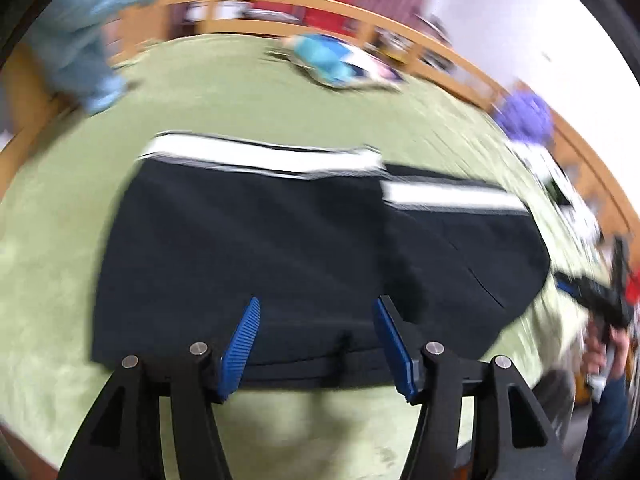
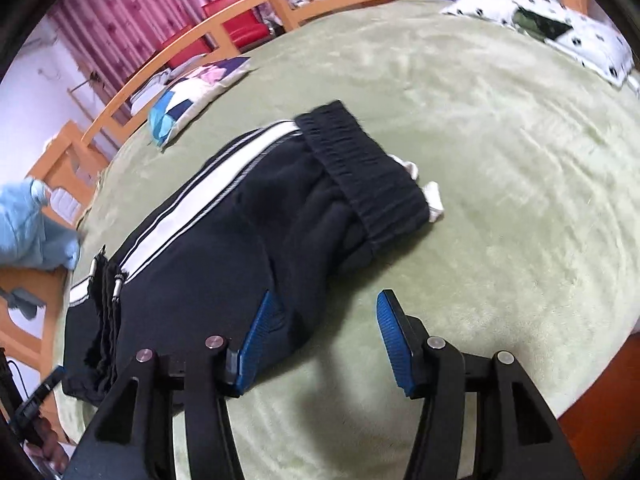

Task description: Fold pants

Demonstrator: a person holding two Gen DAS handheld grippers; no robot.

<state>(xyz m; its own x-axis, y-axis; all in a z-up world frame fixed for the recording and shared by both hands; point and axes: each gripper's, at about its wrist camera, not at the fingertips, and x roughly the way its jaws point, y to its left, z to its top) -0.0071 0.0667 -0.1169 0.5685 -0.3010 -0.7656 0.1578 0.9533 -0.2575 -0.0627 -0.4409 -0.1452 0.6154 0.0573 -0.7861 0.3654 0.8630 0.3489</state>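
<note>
1. We take the pants (image 2: 248,216) as our landmark. They lie on the green blanket (image 2: 500,140), already doubled over along their length, with the white side stripe (image 2: 208,196) running along the edge away from us and the ribbed waistband (image 2: 360,172) at one end.
2. The cuffs, with their small zips, sit at the opposite end from the waistband, overlapping the lower layer.
3. We judge the step in hand to be the next fold, which would shorten the bundle further.
4. To do it well, we should take the near edge of the pants with both tongs at matching points, gripping every layer rather than just the top one.
5. We should lift only enough to clear the fabric below, then lay the stripe over the stripe so the edges line up.
6. The left gripper (image 1: 316,316) hangs above the near edge of the pants, its blue pads (image 1: 240,344) parted about halfway, with nothing between them.
7. The right gripper (image 2: 324,316) is just above the near edge, close to the waistband end, also spread about halfway and empty.
8. Its left pad overlaps the dark cloth in view; whether it touches, we cannot tell.
</note>
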